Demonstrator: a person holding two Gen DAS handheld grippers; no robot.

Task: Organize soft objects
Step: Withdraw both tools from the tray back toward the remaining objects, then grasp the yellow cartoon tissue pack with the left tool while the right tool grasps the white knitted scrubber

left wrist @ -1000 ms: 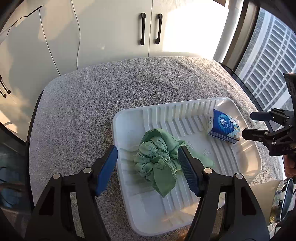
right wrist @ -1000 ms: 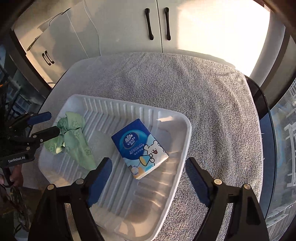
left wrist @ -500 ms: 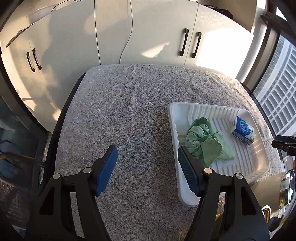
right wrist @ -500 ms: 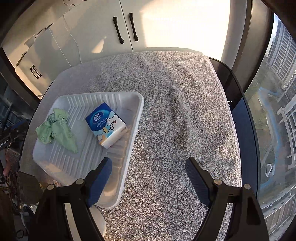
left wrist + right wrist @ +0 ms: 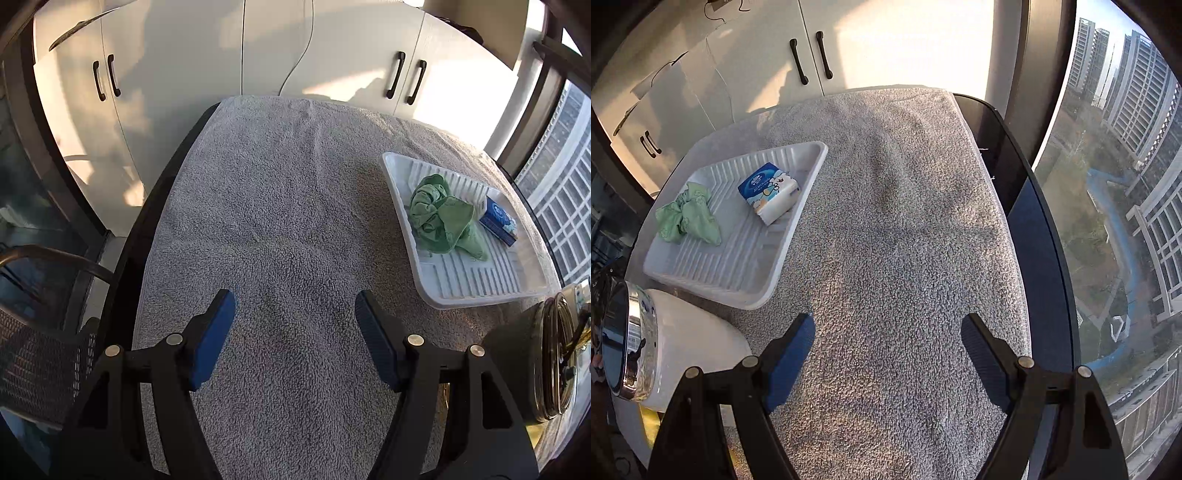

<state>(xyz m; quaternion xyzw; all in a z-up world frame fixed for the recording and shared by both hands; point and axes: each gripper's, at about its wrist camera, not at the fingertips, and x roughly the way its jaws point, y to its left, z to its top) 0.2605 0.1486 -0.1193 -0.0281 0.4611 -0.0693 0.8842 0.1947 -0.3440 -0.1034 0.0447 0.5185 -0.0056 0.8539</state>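
A crumpled green cloth (image 5: 441, 218) (image 5: 687, 216) and a blue-and-white tissue pack (image 5: 498, 220) (image 5: 770, 192) lie in a white ribbed tray (image 5: 480, 291) (image 5: 738, 291) on a grey towel. My left gripper (image 5: 295, 314) hangs open over bare towel, well left of the tray, nothing between its blue pads. My right gripper (image 5: 888, 332) is also open and empty, over towel to the right of the tray.
The grey towel (image 5: 280, 206) (image 5: 905, 221) covers a dark table. White cabinets (image 5: 258, 51) stand behind. A mesh chair (image 5: 40, 350) is at the left edge. A round chrome-rimmed white object (image 5: 639, 332) (image 5: 554, 354) sits at the tray's near corner. A window (image 5: 1126, 184) runs along the right.
Both grippers drew away from the tray: the left moved leftwards off the green cloth, the right moved rightwards off the tissue pack. Cloth and pack stayed lying in the tray.
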